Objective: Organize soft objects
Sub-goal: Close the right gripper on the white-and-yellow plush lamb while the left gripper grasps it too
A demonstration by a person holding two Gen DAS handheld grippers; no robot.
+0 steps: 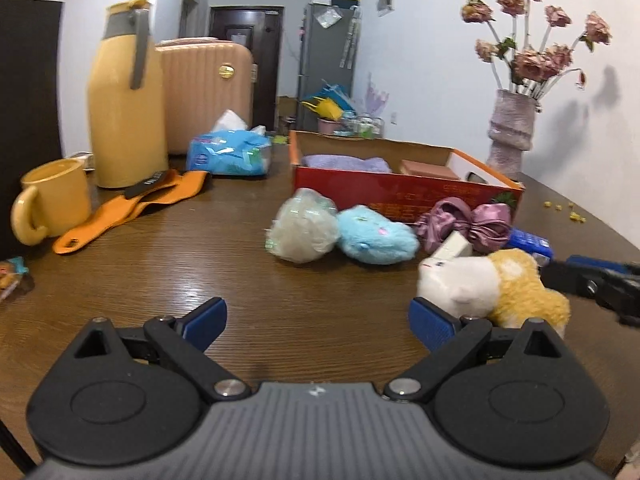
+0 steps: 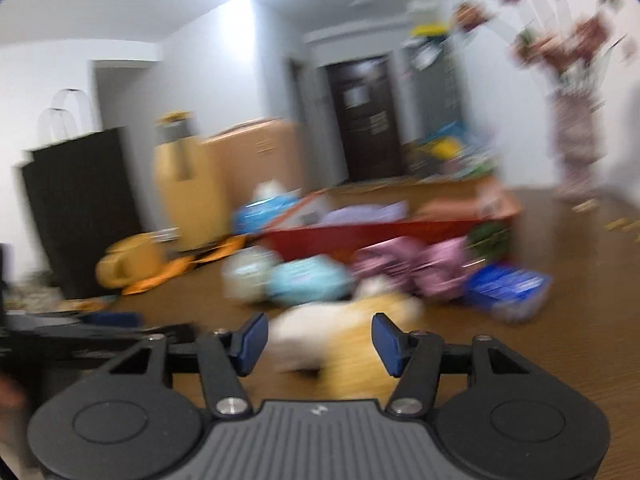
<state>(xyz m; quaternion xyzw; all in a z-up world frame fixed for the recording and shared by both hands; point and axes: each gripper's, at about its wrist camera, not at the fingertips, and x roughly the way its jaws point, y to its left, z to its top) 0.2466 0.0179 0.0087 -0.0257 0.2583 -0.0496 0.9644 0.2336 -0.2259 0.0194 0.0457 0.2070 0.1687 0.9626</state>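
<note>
Lying on the wooden counter point(image 1: 168, 264), the white-and-yellow plush toy point(image 2: 340, 340) sits lengthwise between the right gripper point(image 2: 320, 344) half-open jaws, untouched; the left gripper point(image 1: 318, 326), jaws wide and empty, has it just beside its right finger.

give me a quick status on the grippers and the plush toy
Left gripper open, empty. Right gripper open around yellow-white plush, pads not seen pressing. Red box behind blue plush.
</note>
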